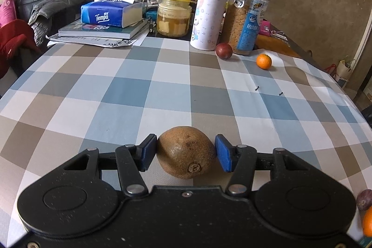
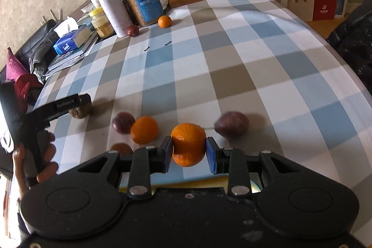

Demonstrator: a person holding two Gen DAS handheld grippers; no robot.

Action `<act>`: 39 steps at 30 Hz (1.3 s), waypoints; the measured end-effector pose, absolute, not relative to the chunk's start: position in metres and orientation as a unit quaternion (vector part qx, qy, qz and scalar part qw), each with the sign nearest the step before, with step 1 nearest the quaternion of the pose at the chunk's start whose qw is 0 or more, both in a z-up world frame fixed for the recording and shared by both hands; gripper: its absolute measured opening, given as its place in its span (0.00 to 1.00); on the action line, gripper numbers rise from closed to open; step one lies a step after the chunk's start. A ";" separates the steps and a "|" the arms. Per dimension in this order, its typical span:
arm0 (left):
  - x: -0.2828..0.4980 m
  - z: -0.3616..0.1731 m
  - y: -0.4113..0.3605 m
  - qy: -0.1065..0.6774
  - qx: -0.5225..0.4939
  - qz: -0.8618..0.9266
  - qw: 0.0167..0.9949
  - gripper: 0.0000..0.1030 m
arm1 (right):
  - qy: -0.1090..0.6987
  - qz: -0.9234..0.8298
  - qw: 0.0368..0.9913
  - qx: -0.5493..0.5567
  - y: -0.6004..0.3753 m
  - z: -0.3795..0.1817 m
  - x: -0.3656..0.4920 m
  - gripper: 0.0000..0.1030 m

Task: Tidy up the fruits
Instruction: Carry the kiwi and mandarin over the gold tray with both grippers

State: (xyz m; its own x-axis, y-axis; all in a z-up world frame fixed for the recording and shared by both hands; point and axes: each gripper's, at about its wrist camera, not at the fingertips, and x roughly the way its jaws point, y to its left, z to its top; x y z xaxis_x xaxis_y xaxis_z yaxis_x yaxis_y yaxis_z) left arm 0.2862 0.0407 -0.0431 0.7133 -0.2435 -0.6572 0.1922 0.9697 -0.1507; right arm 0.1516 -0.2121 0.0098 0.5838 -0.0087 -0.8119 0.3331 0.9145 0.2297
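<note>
Left wrist view: the left gripper (image 1: 184, 151) has its blue pads either side of a brown, fuzzy, oval kiwifruit (image 1: 186, 151) resting on the checked blue, tan and white tablecloth (image 1: 121, 90). The left pad touches the skin; a thin gap appears at the right pad, so the fingers stand apart around the fruit, not clamped.

Right wrist view: the right gripper (image 2: 188, 151) has its fingers pressed on both flanks of a bright orange mandarin (image 2: 188, 147), which bulges above and below the pads. Whether it rests on the cloth or hangs just clear cannot be told. Just beside it to the left lie a second orange mandarin (image 2: 144, 129) and a dark purple round fruit (image 2: 123, 122); a blurred purple fruit (image 2: 231, 124) sits to the right.

Well apart, at the far end, a dark red round fruit (image 1: 224, 51) and a small orange mandarin (image 1: 264, 61) sit by the lilac flask (image 1: 210, 8) and clip-top glass jar (image 1: 247, 15). Two small black screws (image 1: 257, 88) lie on the cloth between.

Risks, as judged:
- The mandarin looks squeezed; more pressure could split its soft skin.
- The kiwifruit is held off-centre; closing unevenly could roll it out.
- The blurred purple fruit may be rolling and could run toward the table edge.
- The near fruits lie close; a sideways sweep could scatter them.
</note>
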 end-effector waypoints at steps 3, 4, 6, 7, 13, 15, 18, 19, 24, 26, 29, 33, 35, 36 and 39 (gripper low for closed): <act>0.287 -0.039 0.041 0.374 -0.042 -0.113 0.919 0.58 | 0.442 -0.100 0.869 0.196 -0.216 0.007 0.141 0.31; 0.285 -0.036 0.041 0.377 -0.043 -0.112 0.918 0.58 | 0.438 -0.100 0.870 0.204 -0.219 0.007 0.137 0.31; 0.279 -0.028 0.040 0.382 -0.037 -0.106 0.917 0.58 | 0.433 -0.097 0.870 0.216 -0.222 0.008 0.131 0.31; 0.277 -0.025 0.039 0.383 -0.033 -0.103 0.918 0.58 | 0.431 -0.094 0.870 0.219 -0.223 0.009 0.129 0.31; 0.243 0.001 0.034 0.380 -0.008 -0.103 0.919 0.58 | 0.416 -0.088 0.878 0.220 -0.226 0.014 0.118 0.30; 0.230 0.009 0.031 0.384 -0.001 -0.106 0.917 0.58 | 0.409 -0.085 0.884 0.212 -0.225 0.017 0.114 0.30; 0.209 0.017 0.026 0.391 0.004 -0.123 0.912 0.58 | 0.404 -0.075 0.888 0.207 -0.225 0.021 0.106 0.29; 0.203 0.020 0.024 0.396 0.007 -0.126 0.910 0.58 | 0.403 -0.072 0.888 0.207 -0.225 0.021 0.104 0.29; 0.174 0.025 0.015 0.420 0.018 -0.140 0.897 0.58 | 0.396 -0.051 0.893 0.205 -0.226 0.028 0.089 0.06; 0.166 0.023 0.013 0.432 0.011 -0.147 0.890 0.58 | 0.390 -0.040 0.897 0.206 -0.226 0.031 0.084 0.06; 0.154 0.016 0.010 0.447 0.001 -0.163 0.880 0.58 | 0.394 -0.037 0.897 0.196 -0.224 0.030 0.081 0.07; 0.137 0.010 0.004 0.457 0.002 -0.172 0.872 0.58 | 0.406 -0.032 0.892 0.199 -0.225 0.026 0.076 0.08; 0.131 0.004 0.001 0.466 0.009 -0.169 0.869 0.58 | 0.412 -0.023 0.887 0.206 -0.226 0.025 0.074 0.12; 0.127 0.001 0.001 0.467 0.010 -0.167 0.868 0.58 | 0.414 -0.021 0.886 0.207 -0.225 0.024 0.073 0.12; 0.118 -0.006 0.001 0.473 0.008 -0.162 0.866 0.58 | 0.418 -0.021 0.889 0.187 -0.219 0.022 0.068 0.12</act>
